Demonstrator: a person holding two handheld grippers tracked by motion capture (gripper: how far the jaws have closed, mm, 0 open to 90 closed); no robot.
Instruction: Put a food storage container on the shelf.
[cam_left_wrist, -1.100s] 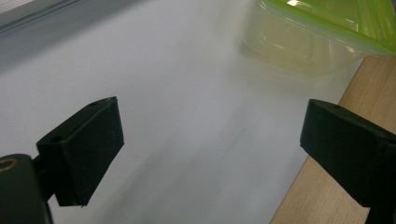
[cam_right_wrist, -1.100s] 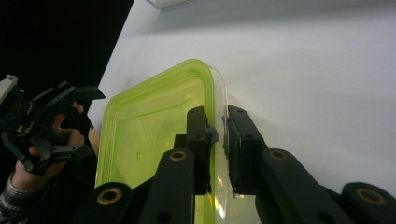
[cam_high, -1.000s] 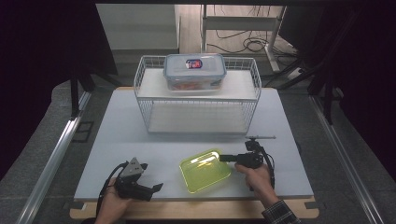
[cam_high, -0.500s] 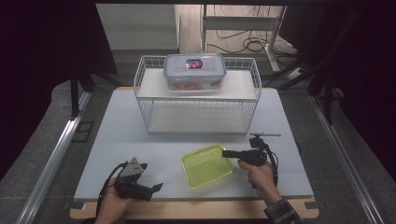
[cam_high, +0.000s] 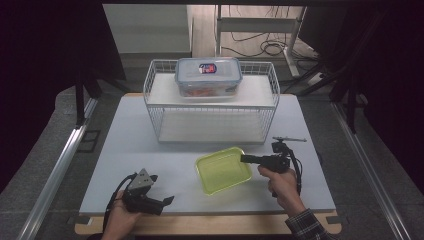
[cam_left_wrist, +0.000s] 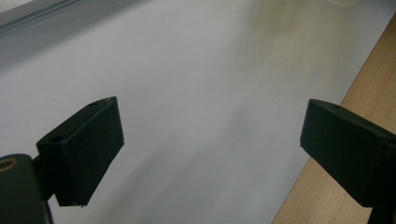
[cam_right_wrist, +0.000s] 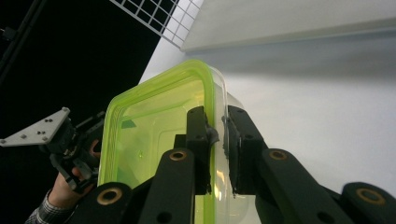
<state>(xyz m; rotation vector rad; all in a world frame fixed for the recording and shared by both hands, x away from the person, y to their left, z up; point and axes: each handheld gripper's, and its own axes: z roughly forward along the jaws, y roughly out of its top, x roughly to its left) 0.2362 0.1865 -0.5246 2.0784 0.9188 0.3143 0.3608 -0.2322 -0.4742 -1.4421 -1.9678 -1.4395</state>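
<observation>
A clear container with a green lid (cam_high: 223, 170) hangs tilted just above the white table (cam_high: 130, 145), in front of the wire rack. My right gripper (cam_high: 245, 159) is shut on the container's right rim. In the right gripper view the two jaws pinch the green-edged rim (cam_right_wrist: 212, 100) between them, one inside and one outside. My left gripper (cam_high: 167, 201) rests near the table's front left edge, held by a hand. Its jaws stand wide apart over bare table (cam_left_wrist: 210, 116) with nothing between them.
A white wire rack (cam_high: 212, 107) stands at the back middle of the table. On its upper shelf sits a clear lidded box (cam_high: 208, 76) with orange contents. A wooden strip (cam_high: 210, 225) runs along the table's front edge. Dark floor with cables lies behind.
The right gripper has lifted the green-lidded container off the table and carried it slightly toward the rack, tilting it. The left gripper has stayed in place.
</observation>
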